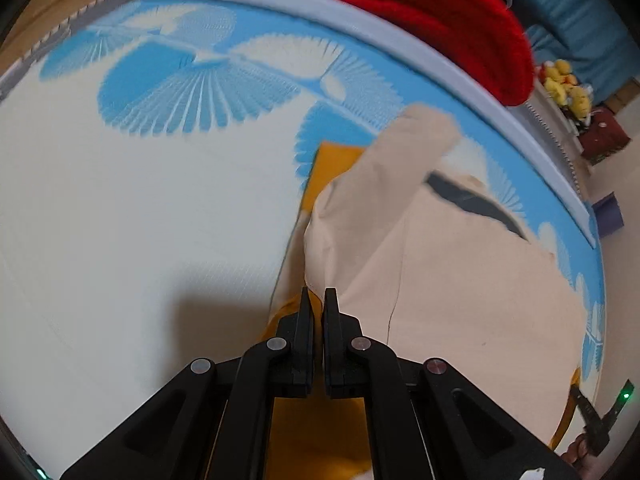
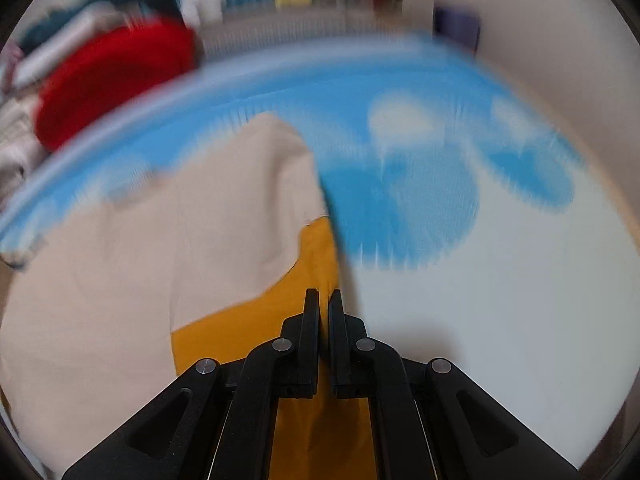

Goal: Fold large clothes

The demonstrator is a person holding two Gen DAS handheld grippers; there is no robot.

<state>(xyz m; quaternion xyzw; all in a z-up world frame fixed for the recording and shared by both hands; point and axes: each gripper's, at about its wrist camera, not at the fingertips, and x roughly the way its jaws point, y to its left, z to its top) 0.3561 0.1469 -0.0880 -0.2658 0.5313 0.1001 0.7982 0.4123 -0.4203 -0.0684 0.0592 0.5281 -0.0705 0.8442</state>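
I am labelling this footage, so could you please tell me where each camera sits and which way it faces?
Left wrist view: on the left gripper, looking steeply down along its shut fingers at the beige and mustard-yellow garment; the other gripper shows at the right edge.
Right wrist view: on the right gripper, tilted down, blurred; only its own shut fingers show.
Shared: the garment, blue-and-white patterned mat, red knitted cloth.

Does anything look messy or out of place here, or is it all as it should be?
Nothing looks spilled or damaged. The beige and mustard garment lies rumpled on the blue-and-white mat, one sleeve flung out askew. Beyond the mat's edge sits an unfolded heap with a red knit on top. The right wrist view is blurred.
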